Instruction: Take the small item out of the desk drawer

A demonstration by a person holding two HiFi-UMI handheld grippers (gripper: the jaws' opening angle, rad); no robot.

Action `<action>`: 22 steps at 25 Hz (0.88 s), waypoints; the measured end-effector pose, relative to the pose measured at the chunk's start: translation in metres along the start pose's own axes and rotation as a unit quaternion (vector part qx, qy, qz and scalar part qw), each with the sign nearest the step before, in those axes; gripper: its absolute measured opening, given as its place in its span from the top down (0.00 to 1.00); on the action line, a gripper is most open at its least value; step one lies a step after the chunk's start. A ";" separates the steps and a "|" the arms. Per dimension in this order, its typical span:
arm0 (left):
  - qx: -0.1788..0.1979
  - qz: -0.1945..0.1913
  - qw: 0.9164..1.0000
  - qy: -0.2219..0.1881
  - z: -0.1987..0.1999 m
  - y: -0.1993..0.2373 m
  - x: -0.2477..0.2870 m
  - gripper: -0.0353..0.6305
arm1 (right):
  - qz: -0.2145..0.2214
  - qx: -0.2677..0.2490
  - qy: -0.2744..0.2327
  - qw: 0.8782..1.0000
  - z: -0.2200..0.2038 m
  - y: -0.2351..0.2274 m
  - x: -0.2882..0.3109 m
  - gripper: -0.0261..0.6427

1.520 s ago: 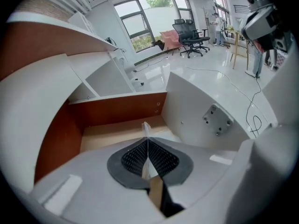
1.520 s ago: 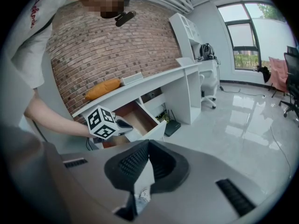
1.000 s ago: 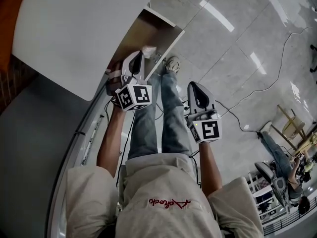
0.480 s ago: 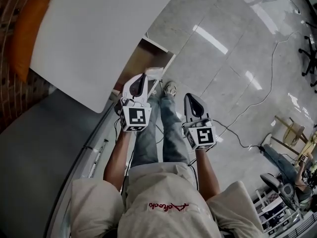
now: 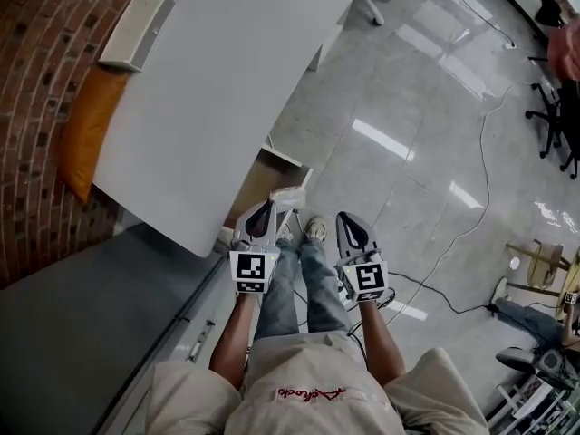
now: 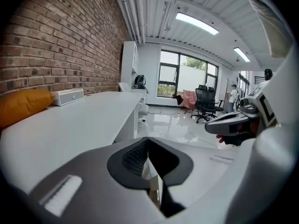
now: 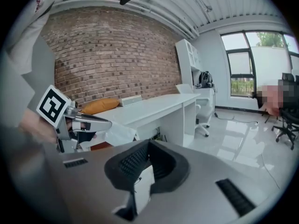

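My left gripper [image 5: 265, 210] is shut on a small crumpled white packet [image 5: 288, 198], held in the air just in front of the open wooden desk drawer [image 5: 263, 172]. The right gripper view shows that packet [image 7: 114, 132] hanging from the left gripper's fingers [image 7: 88, 122]. In the left gripper view the jaws [image 6: 148, 141] are closed, with a thin pale edge between them. My right gripper [image 5: 348, 217] is level with it to the right, over the person's legs. It looks shut with nothing in it [image 7: 150, 143].
The drawer hangs under a long white desk [image 5: 208, 89] along a brick wall [image 5: 45, 80]. An orange cushion [image 5: 86, 125] and a white box [image 5: 136, 30] lie on it. Glossy floor with a cable [image 5: 471, 216] spreads to the right. Office chairs [image 6: 205, 108] stand farther off.
The head view has lifted and now takes in much more of the desk and wall. Both grippers sit lower and closer together in it. The left one still holds the packet, now outside the drawer.
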State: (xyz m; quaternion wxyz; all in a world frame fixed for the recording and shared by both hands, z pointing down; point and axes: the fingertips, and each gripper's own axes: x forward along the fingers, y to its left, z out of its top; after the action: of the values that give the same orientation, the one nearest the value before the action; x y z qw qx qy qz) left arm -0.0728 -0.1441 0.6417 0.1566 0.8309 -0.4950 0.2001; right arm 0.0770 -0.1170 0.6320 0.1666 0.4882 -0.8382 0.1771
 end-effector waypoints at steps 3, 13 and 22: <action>0.001 0.002 1.000 -0.007 0.018 0.001 -0.004 0.93 | -0.002 -0.007 -0.020 1.000 0.027 -0.007 0.000 0.94; 0.018 0.009 0.999 -0.051 0.100 0.004 -0.029 0.93 | 0.007 -0.032 -0.073 0.997 0.116 -0.009 -0.014 0.94; 0.032 0.029 0.994 -0.099 0.165 0.015 -0.058 0.93 | 0.012 -0.057 -0.110 0.992 0.177 0.001 -0.028 0.94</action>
State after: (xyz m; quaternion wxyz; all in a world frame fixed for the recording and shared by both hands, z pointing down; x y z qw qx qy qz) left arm -0.0822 -0.1824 0.4707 0.0741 0.8366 -0.5253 0.1366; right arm 0.0704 -0.1770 0.4633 0.0994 0.4841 -0.8660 0.0761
